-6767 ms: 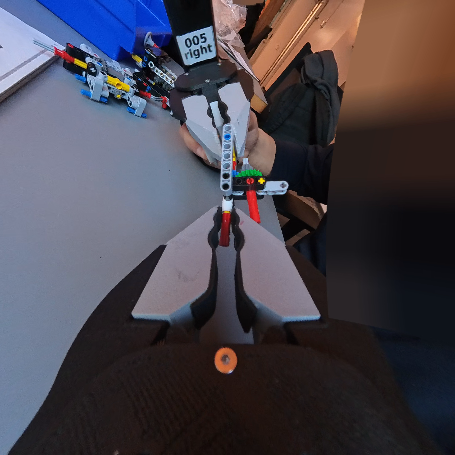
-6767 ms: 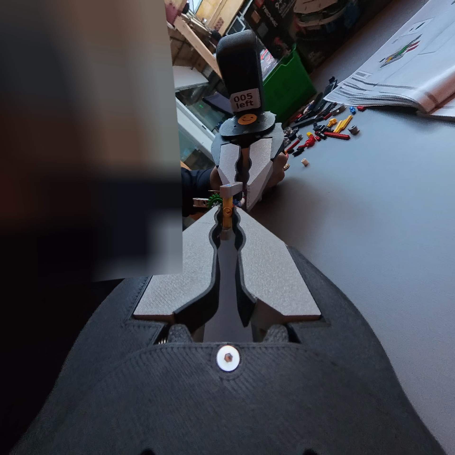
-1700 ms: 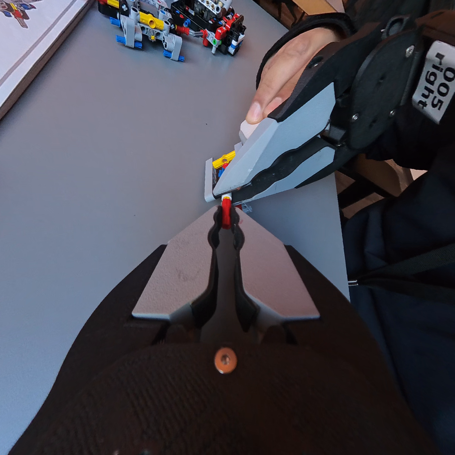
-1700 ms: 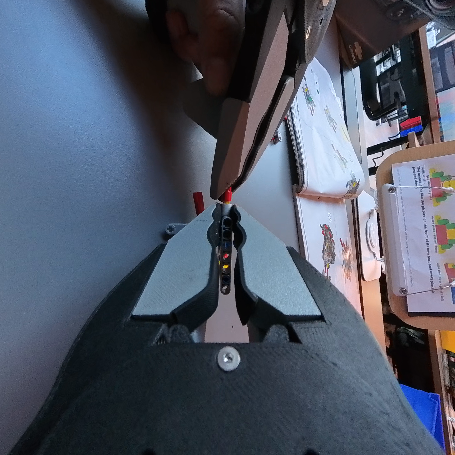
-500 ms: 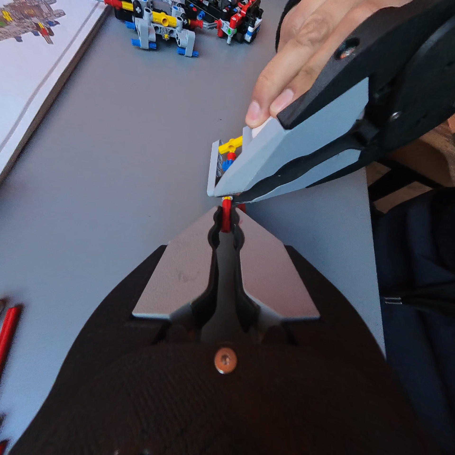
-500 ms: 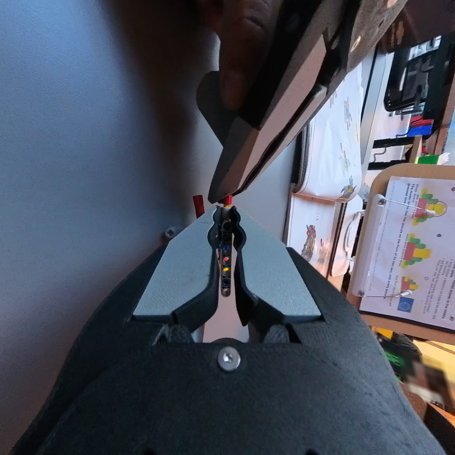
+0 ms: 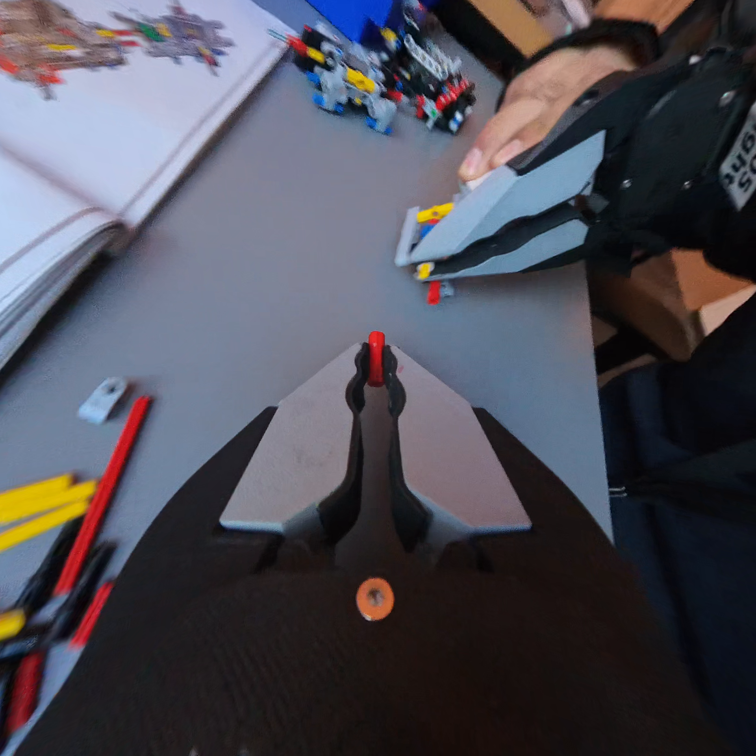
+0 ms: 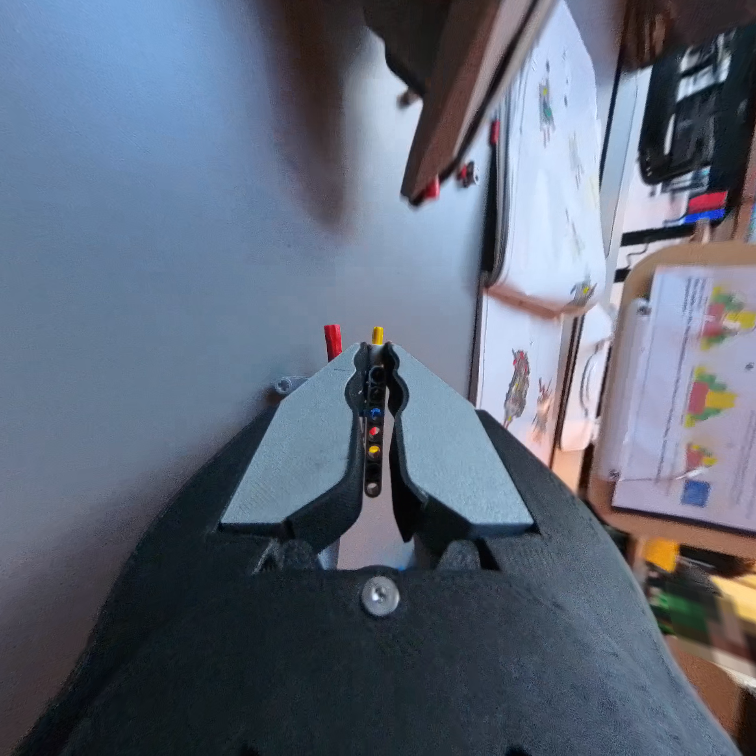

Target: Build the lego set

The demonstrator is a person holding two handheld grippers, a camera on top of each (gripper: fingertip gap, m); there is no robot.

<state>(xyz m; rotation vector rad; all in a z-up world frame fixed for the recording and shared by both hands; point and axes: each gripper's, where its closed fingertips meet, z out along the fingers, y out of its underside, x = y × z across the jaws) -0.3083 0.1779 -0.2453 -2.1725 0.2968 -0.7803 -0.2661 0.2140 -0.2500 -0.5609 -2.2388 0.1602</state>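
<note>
While the left wrist view is blurred toward its edges, its centre is clear enough: the left gripper (image 7: 375,360) is closed on a small red piece (image 7: 376,358), both pads pressed against its sides. The piece's long axis runs straight forward along the fingers, and its rounded end pokes out just past the fingertips, above the grey table (image 7: 253,262). Up and to the right, well apart from it, the right gripper (image 7: 413,262) lies low over the table in a hand (image 7: 532,106), its fingers pointing left and clamped on a small brick assembly (image 7: 425,229) of grey, yellow, blue and red parts. A red stub and a grey tab of that assembly stick out beneath the fingertips. An open instruction booklet (image 7: 102,135) lies at upper left, a larger brick model (image 7: 380,94) at the far edge, and loose red and yellow rods (image 7: 73,499) with a small grey piece (image 7: 103,399) at lower left.

From the right wrist view, the right gripper (image 8: 376,352) is shut on the assembly: a black holed beam (image 8: 374,433) sits edge-on between the pads, its long axis in line with the fingers, with a yellow pin (image 8: 376,334) projecting forward past the tips and a red axle (image 8: 333,341) standing just left of them. The left gripper (image 8: 425,192) hangs blurred at upper right, the red piece at its tip.
</note>
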